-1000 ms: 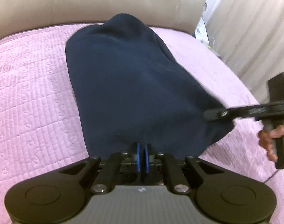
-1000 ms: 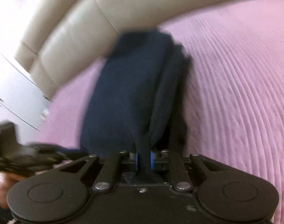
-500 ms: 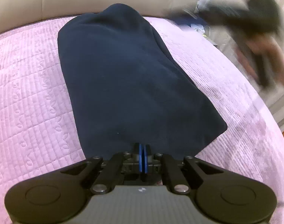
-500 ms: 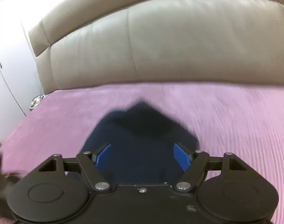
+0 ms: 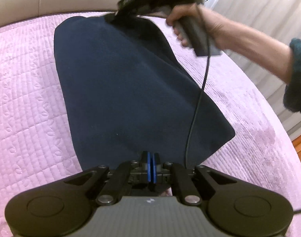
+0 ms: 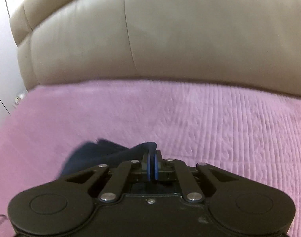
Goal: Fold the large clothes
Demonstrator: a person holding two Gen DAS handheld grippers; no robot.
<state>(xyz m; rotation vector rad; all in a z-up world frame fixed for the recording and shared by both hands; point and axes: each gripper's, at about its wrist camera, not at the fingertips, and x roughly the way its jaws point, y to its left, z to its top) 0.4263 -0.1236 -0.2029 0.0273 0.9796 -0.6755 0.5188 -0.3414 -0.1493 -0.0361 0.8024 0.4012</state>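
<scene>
- A dark navy garment lies folded into a long shape on the pink quilted bedspread of a bed, running from 6 o'clock up toward 12 o'clock in the left wrist view.
- The left claw sits at the near edge of the garment, at 6 o'clock in its own view, its blue pads pressed together on that hem.
- The right claw is at the far end of the garment, at about 12 o'clock in the left wrist view, where a bare hand with a dark teal sleeve grips its handle; this part is blurred.
- Its jaws have just been closing, and in the right wrist view the blue pads meet on a raised fold of the navy cloth.
- A black cable hangs from the right handle across the garment toward 6 o'clock.
- A beige padded headboard stands beyond the bedspread at 12 o'clock, and pale curtains show at 2 o'clock in the left wrist view.
</scene>
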